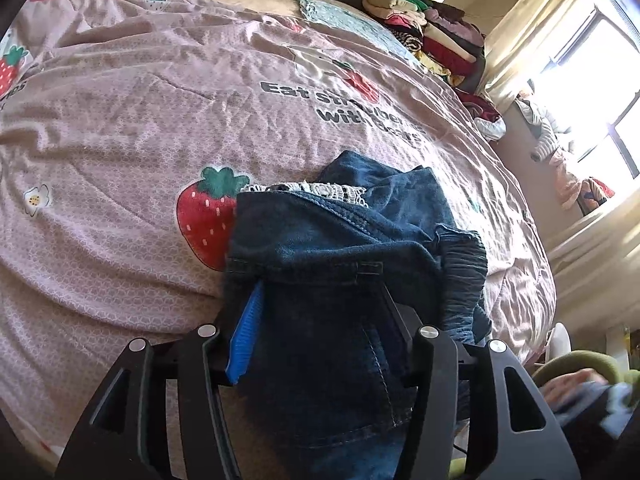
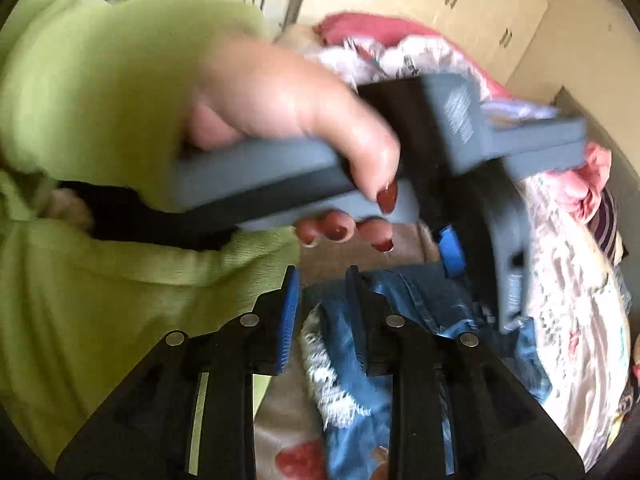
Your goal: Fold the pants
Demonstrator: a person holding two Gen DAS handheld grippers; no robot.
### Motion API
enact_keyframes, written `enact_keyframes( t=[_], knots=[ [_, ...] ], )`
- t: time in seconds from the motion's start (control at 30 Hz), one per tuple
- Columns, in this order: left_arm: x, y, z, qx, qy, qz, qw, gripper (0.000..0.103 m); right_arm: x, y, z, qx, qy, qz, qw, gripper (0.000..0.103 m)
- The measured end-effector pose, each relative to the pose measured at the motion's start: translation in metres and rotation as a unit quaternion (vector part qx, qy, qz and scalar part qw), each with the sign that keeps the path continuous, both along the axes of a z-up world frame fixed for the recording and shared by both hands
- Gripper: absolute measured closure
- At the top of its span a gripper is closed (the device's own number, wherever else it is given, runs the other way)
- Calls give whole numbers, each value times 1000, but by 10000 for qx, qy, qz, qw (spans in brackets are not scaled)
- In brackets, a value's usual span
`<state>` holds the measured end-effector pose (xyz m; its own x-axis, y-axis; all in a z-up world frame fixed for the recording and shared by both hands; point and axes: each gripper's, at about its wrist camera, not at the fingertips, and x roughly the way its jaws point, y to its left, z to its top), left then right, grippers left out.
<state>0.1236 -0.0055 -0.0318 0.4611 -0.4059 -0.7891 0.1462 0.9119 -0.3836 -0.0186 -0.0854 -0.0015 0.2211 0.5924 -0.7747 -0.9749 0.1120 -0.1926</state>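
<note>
Left gripper [image 1: 320,320] straddles the denim pants [image 1: 344,248] (pad contact unclear). Right gripper [image 2: 322,316], at 6 o'clock below the hand [image 2: 280,120], stands narrowly parted and empty.

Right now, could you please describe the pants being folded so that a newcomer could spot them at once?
Start from the wide pink bedspread printed with strawberries. Near its front edge, just right of the big red strawberry, lies a bunched pair of dark blue denim pants, draped between the fingers of the left hand-held gripper. White lace trim and denim set them apart from the folded clothes stack far behind.

Denim pants [image 1: 332,264] between left gripper [image 1: 320,320] jaws, on bedspread [image 1: 120,120].
</note>
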Motion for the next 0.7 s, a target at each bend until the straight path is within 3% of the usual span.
enact_keyframes(
  t=[0.07,0.2,0.3,0.4,0.57,0.7],
  knots=[
    [0,0,0,20,-13,-6,10000,50,7,-4,-14,-85,388,-18,9992,85],
    [-1,-1,-2,-10,-80,-36,10000,47,13,-25,-12,264,839,-204,9959,85],
    [-4,-2,-2,-19,-194,15,9998,46,6,-42,3,337,792,-308,9958,84],
    [-15,2,6,-38,-403,88,9991,46,6,-71,30,763,901,-545,9915,68],
    [-40,14,16,192,-677,295,9971,46,40,-126,69,1449,748,-1758,9708,57],
    [-63,12,22,324,-851,290,9954,46,96,-138,79,1504,777,-2672,9486,57]
  ],
)
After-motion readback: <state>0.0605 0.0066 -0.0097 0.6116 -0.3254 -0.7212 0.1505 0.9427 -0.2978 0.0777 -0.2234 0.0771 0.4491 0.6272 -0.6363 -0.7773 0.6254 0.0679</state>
